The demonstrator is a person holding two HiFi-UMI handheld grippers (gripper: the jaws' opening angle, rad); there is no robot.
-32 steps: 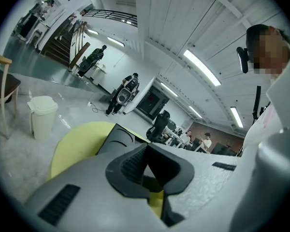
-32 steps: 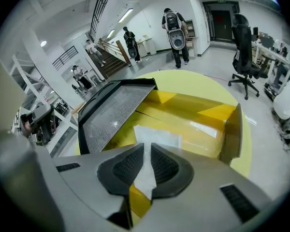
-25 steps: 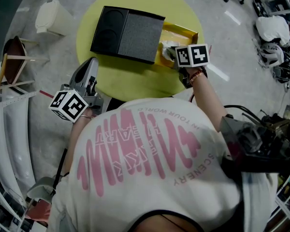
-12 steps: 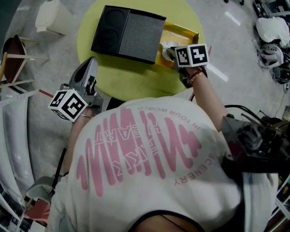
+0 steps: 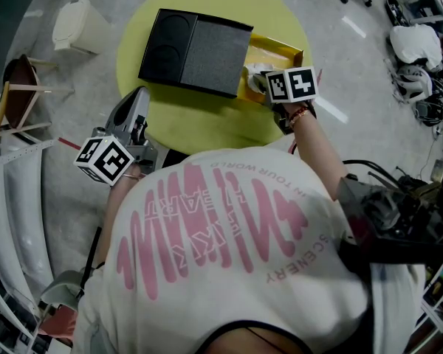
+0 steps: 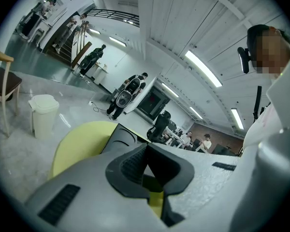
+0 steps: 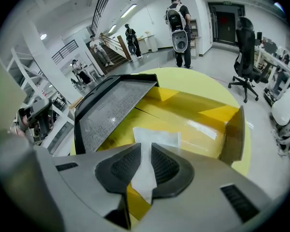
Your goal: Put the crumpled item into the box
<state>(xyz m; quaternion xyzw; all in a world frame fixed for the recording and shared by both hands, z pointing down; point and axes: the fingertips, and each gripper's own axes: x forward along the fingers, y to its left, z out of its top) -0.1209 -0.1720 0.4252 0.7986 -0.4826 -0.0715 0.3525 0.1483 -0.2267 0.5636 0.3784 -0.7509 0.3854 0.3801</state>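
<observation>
An open yellow box (image 5: 277, 49) (image 7: 205, 124) stands on the round yellow table (image 5: 192, 124), its black lid (image 5: 196, 50) (image 7: 111, 108) lying beside it to the left. White crumpled paper (image 7: 158, 138) (image 5: 256, 70) lies in the box's near end. My right gripper (image 7: 146, 149) (image 5: 264, 80) reaches into the box over it. Its jaws are opening, with the paper showing in the gap between the pads. My left gripper (image 5: 139, 98) (image 6: 146, 148) hovers at the table's near left edge, pointing at the lid, shut and empty.
A white bin (image 5: 80, 26) (image 6: 42, 111) and a wooden chair (image 5: 18, 98) stand on the floor left of the table. An office chair (image 7: 245, 47) and several people are farther off. White bags (image 5: 417, 46) lie at the far right.
The head view looks almost the same. Both grippers stay where they were, and the white paper remains at the box's near end.
</observation>
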